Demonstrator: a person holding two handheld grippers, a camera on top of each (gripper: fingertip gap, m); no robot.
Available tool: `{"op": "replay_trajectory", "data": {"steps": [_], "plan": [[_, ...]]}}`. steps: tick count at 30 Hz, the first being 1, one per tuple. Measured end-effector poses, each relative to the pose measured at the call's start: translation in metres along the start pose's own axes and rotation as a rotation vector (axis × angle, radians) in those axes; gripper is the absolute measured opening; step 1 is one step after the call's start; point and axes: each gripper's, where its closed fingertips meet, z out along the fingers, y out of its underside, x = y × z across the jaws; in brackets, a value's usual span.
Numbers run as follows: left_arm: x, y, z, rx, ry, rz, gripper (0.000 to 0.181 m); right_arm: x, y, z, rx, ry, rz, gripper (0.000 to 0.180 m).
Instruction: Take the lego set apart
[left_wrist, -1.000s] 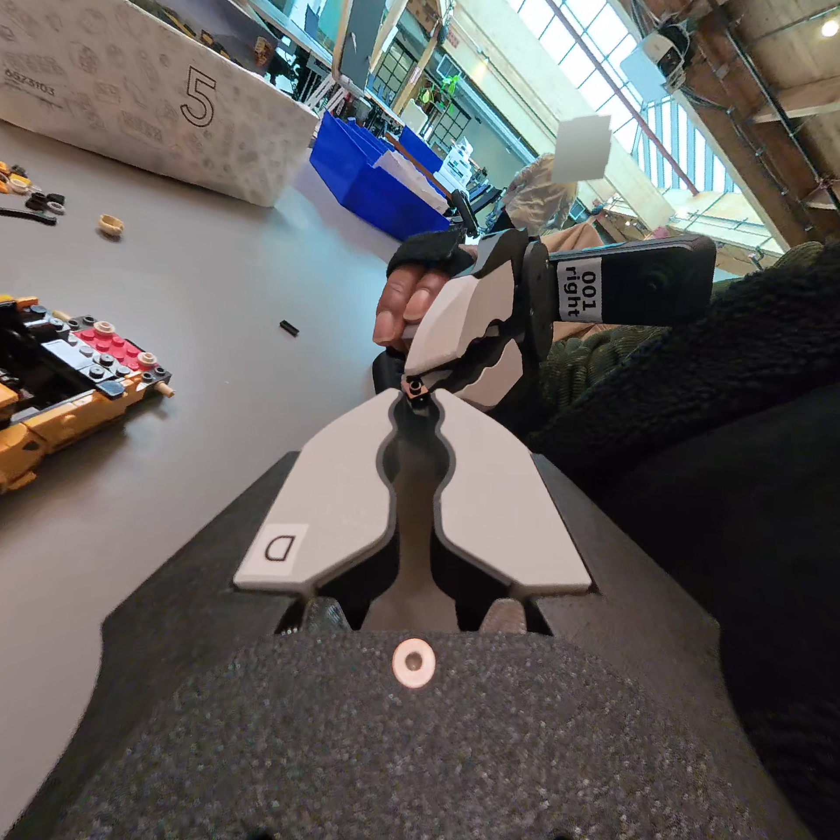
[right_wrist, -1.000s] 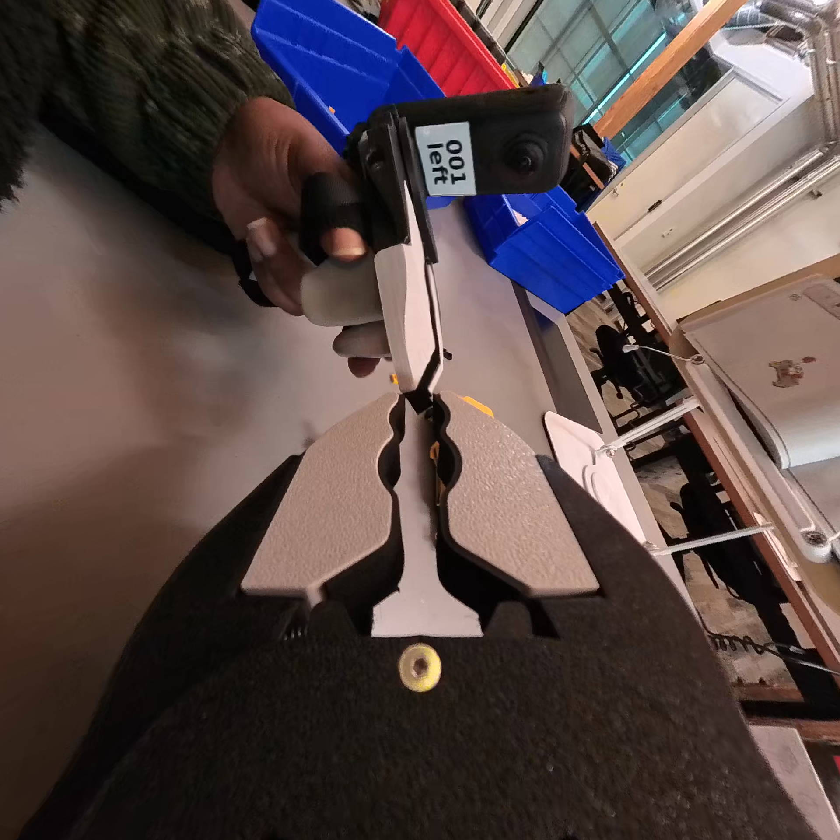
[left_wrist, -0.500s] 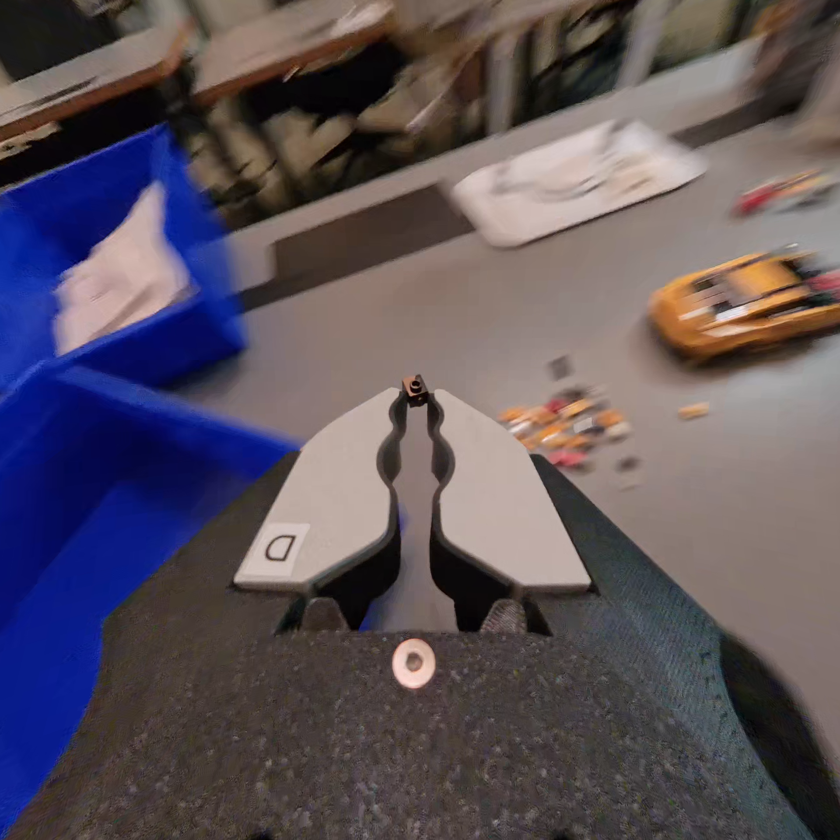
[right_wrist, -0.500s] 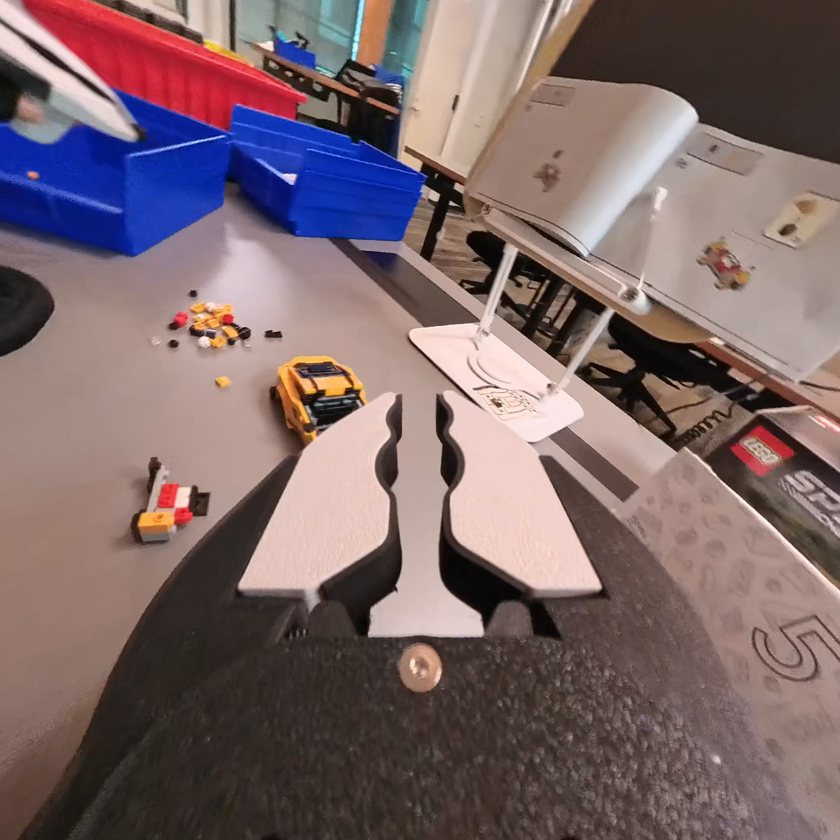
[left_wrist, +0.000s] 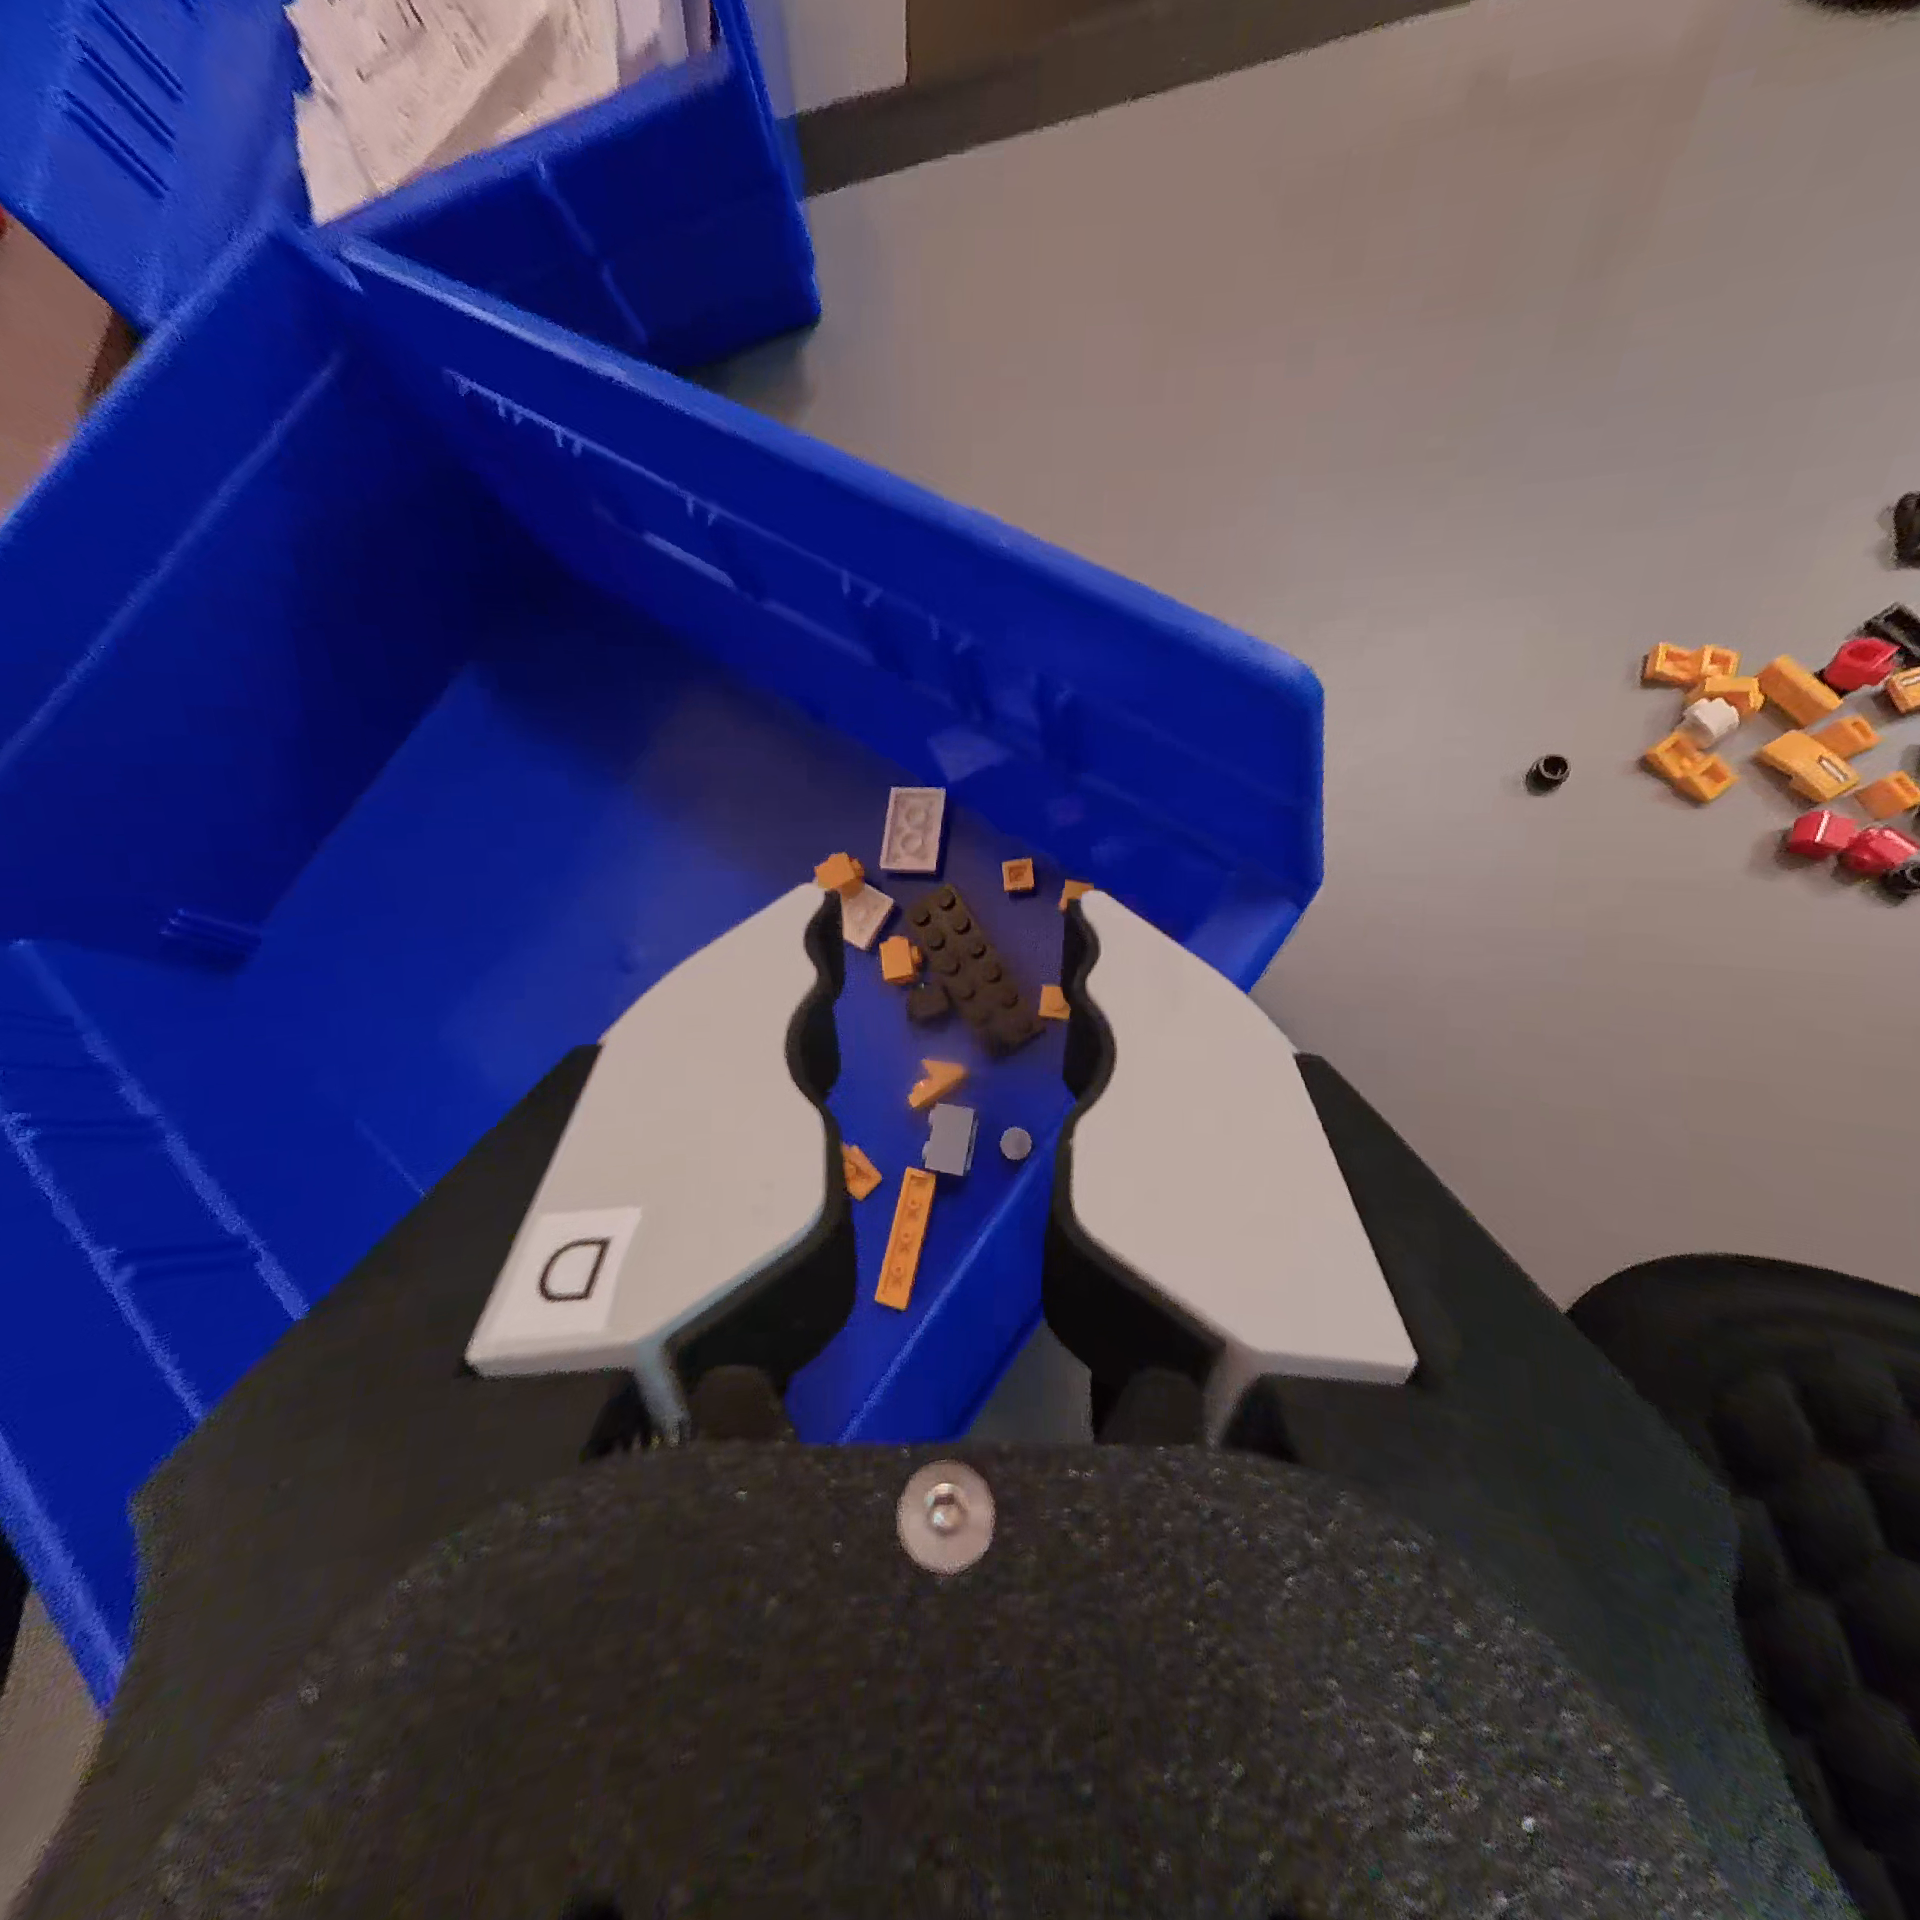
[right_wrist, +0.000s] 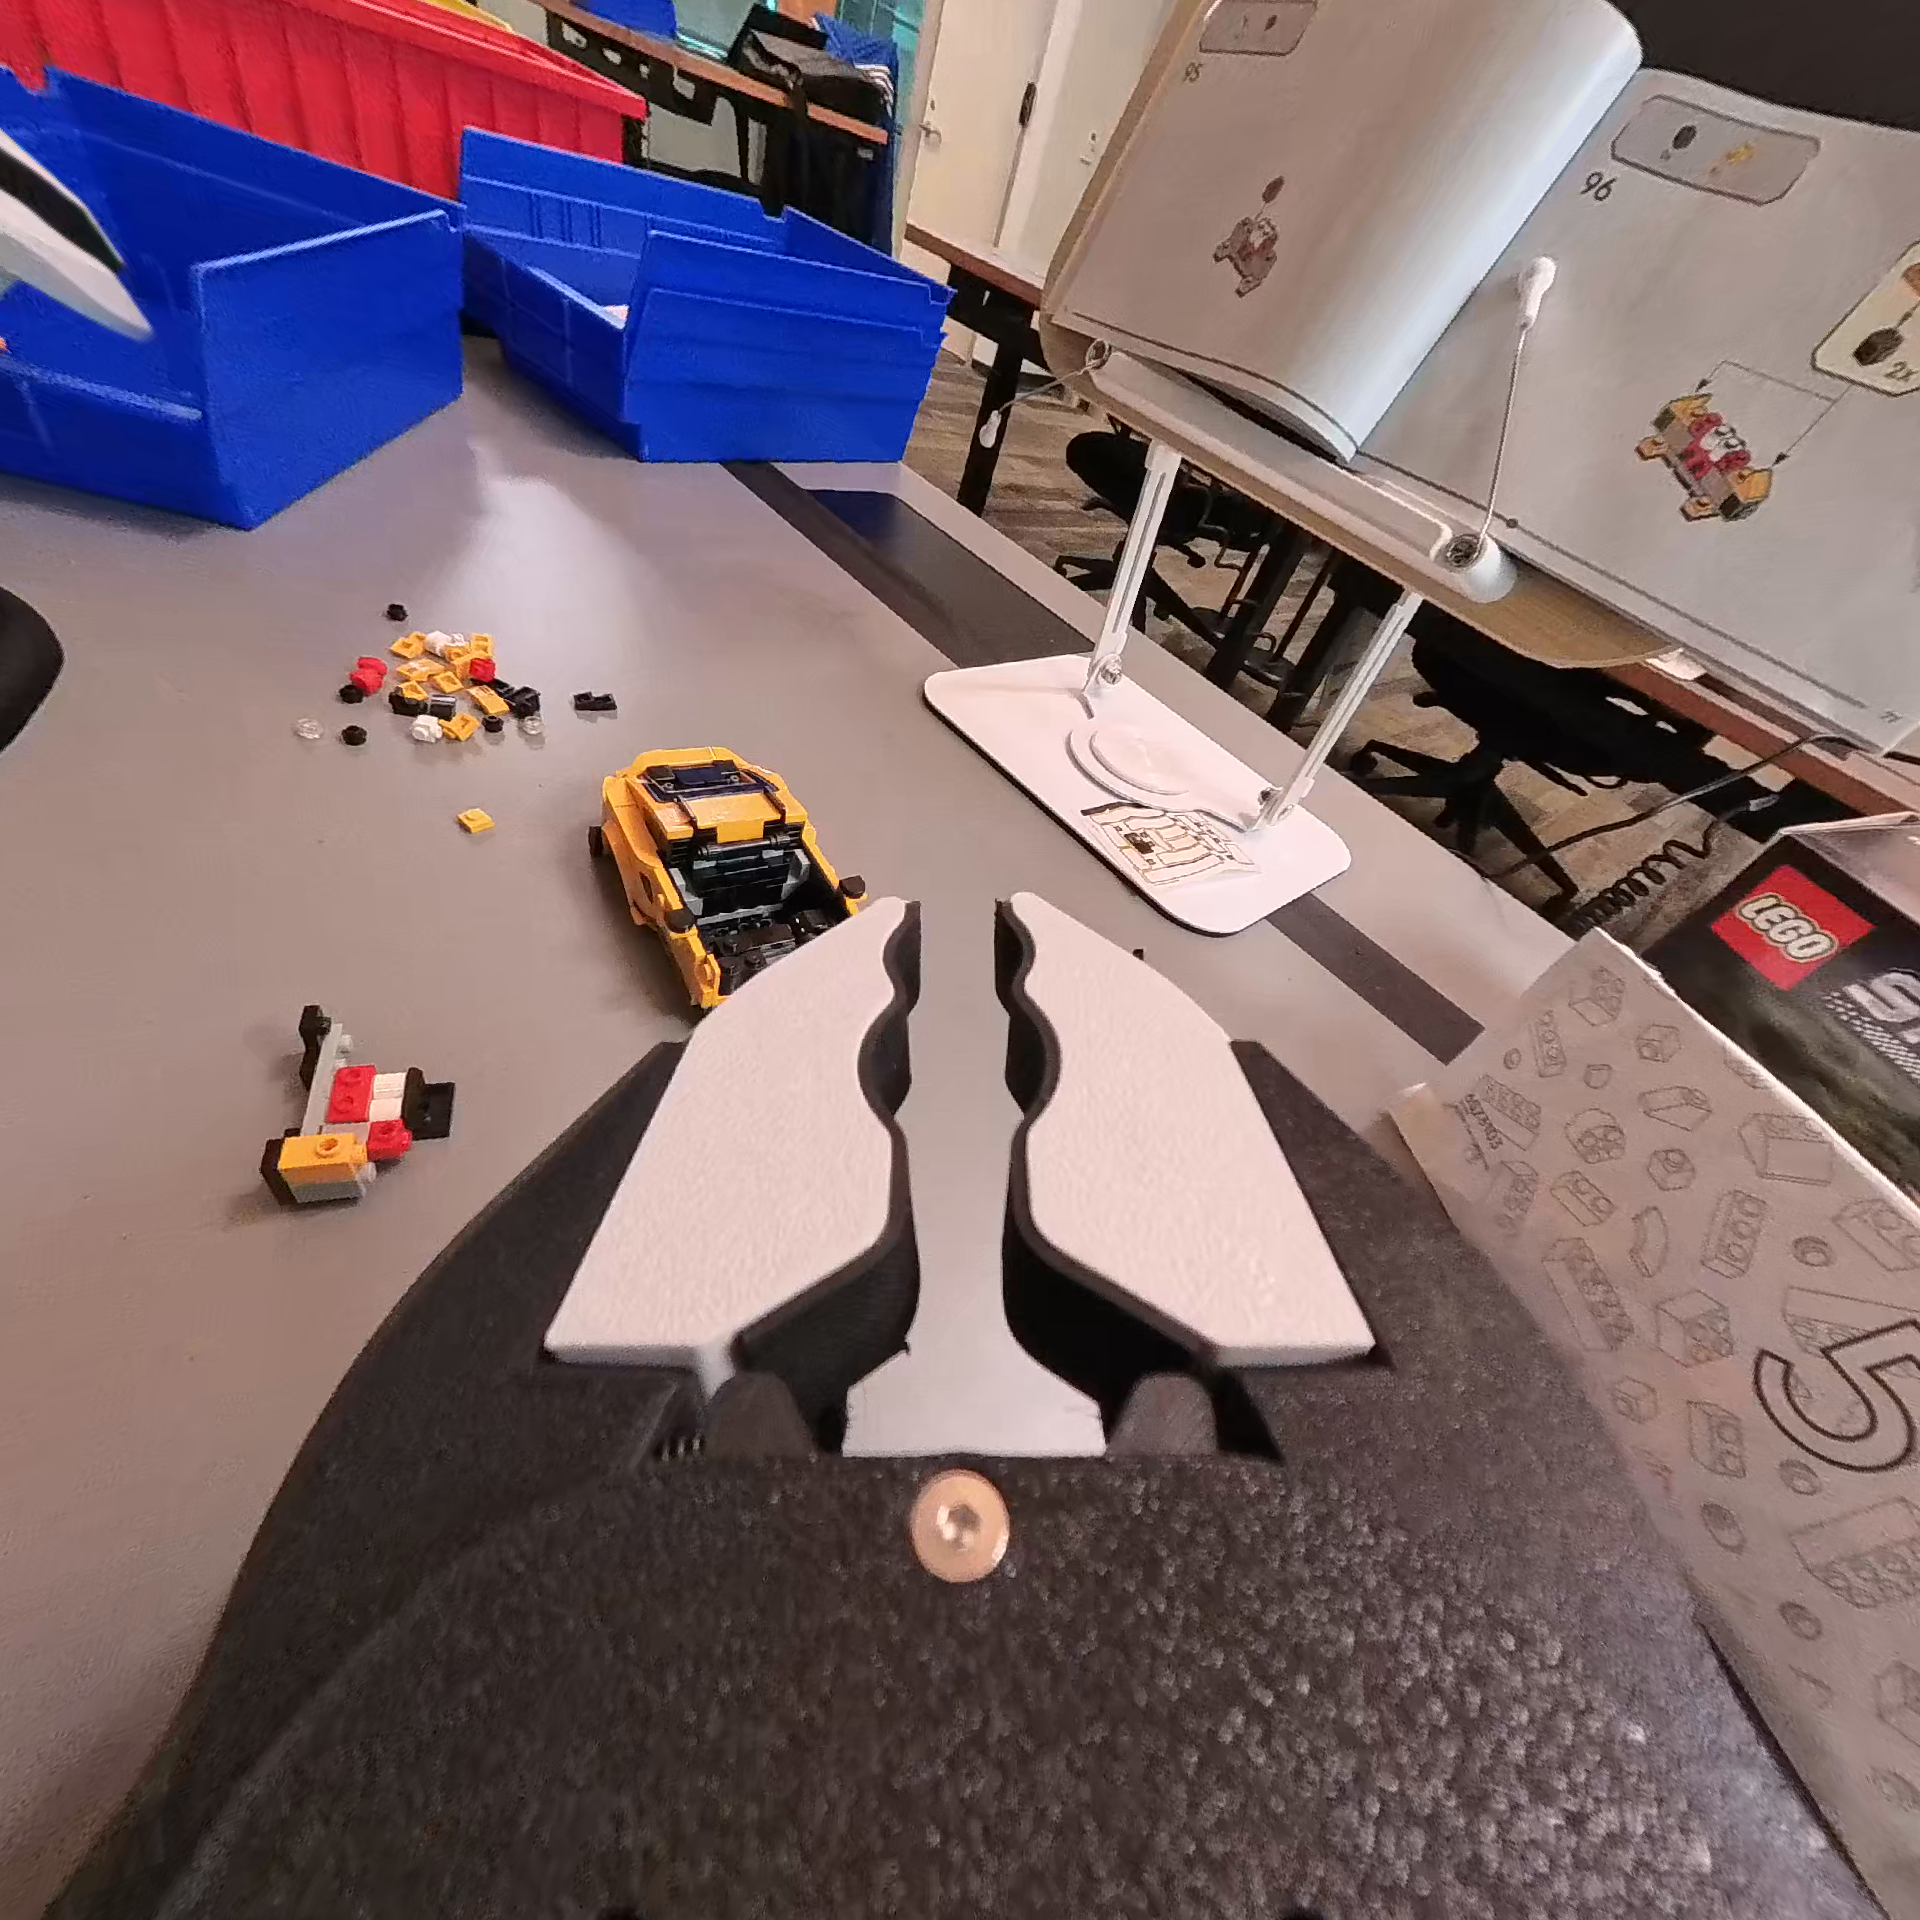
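Note:
My left gripper (left_wrist: 945, 904) is open and empty above a blue bin (left_wrist: 436, 894). Several loose orange, grey and black pieces (left_wrist: 971, 971) lie on the bin floor between its fingers. My right gripper (right_wrist: 956, 914) is open a little and empty over the grey table. Just beyond its left finger sits the partly stripped yellow lego car (right_wrist: 707, 852). A small red, white and yellow sub-assembly (right_wrist: 348, 1117) lies to the left. A pile of loose pieces (right_wrist: 447, 686) lies farther back, and also shows in the left wrist view (left_wrist: 1787, 748). The left gripper's finger (right_wrist: 52, 260) shows at the far left edge.
Another blue bin (right_wrist: 707, 322) and a red bin (right_wrist: 312, 83) stand at the back. An instruction booklet on a white stand (right_wrist: 1143, 790) is at the right. A printed cardboard box (right_wrist: 1714, 1247) is at the near right. A single yellow piece (right_wrist: 476, 821) lies alone. One gripper's finger ends stand about 50 cm off the other's.
The two grippers pulled apart. My left gripper swung over the blue bin and opened, and the small black piece it held is gone from its tips. My right gripper turned toward the car.

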Motion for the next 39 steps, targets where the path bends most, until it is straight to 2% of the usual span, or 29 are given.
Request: {"op": "replay_trajectory", "data": {"steps": [2,4,7,11,15,20,29,39], "plan": [[-0.001,-0.008,-0.004,0.03,-0.009,0.003,0.041,0.001,0.0,0.0,0.001,0.002,-0.001,0.013],[0.005,-0.029,-0.011,0.127,0.005,0.005,0.033,0.001,-0.001,-0.001,0.006,0.005,0.001,0.013],[0.038,-0.08,-0.028,0.352,0.124,0.044,0.0,0.005,-0.003,-0.001,0.018,0.024,0.012,0.013],[0.088,-0.152,-0.038,0.536,0.272,0.056,0.0,0.028,-0.015,-0.012,0.089,0.155,0.048,0.007],[0.132,-0.222,-0.037,0.682,0.346,0.04,0.0,0.06,-0.023,-0.031,0.152,0.318,0.115,0.0],[0.18,-0.281,-0.013,0.739,0.399,0.034,0.0,0.081,-0.021,-0.043,0.171,0.415,0.165,0.0],[0.241,-0.344,0.052,0.734,0.406,0.015,0.0,0.075,-0.01,-0.032,0.136,0.374,0.163,0.0],[0.254,-0.362,0.083,0.721,0.393,0.01,0.0,0.073,-0.001,-0.026,0.117,0.349,0.17,0.0]]}}
